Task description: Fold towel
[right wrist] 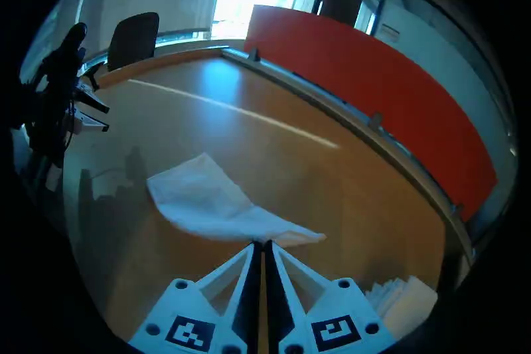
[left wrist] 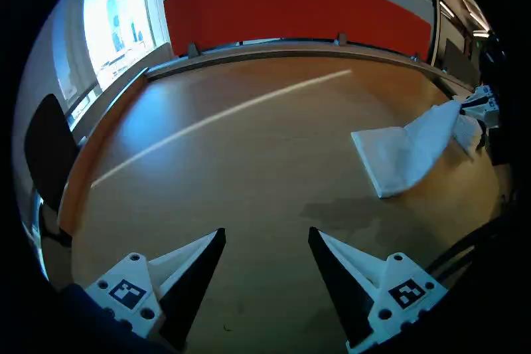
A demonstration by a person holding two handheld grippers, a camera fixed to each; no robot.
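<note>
Table: wide wooden top (left wrist: 252,155), bare across the middle, with a pale streak of light running over it.
Background, left gripper view: long red panel (left wrist: 292,12) along the far edge, bright window (left wrist: 116,22) off to the left, dark chair (left wrist: 50,148) at the left side.
Left gripper (left wrist: 267,238): fingers spread wide, nothing between them, low over bare wood.
Towel (left wrist: 398,155): white, out to the right, well apart from the left gripper. One part lies flat on the table, and the other rises in a slope toward the far right.
Right gripper (left wrist: 472,105): small at the right edge, right where the raised end of the towel arrives.
Right gripper view, tongs: fingers pressed almost together, and look at that, the near corner of the towel is pinched at their tips.
Right gripper view, towel: spreads away from the tips, the far part sagging to the table.
Right gripper view, far left: the left gripper, small, with a dark hand (right wrist: 56,82) on it, well apart from the towel.
Right gripper view, lower right: a pale stack of cloth (right wrist: 401,301) beside the fingers, too blurred to say more.
</note>
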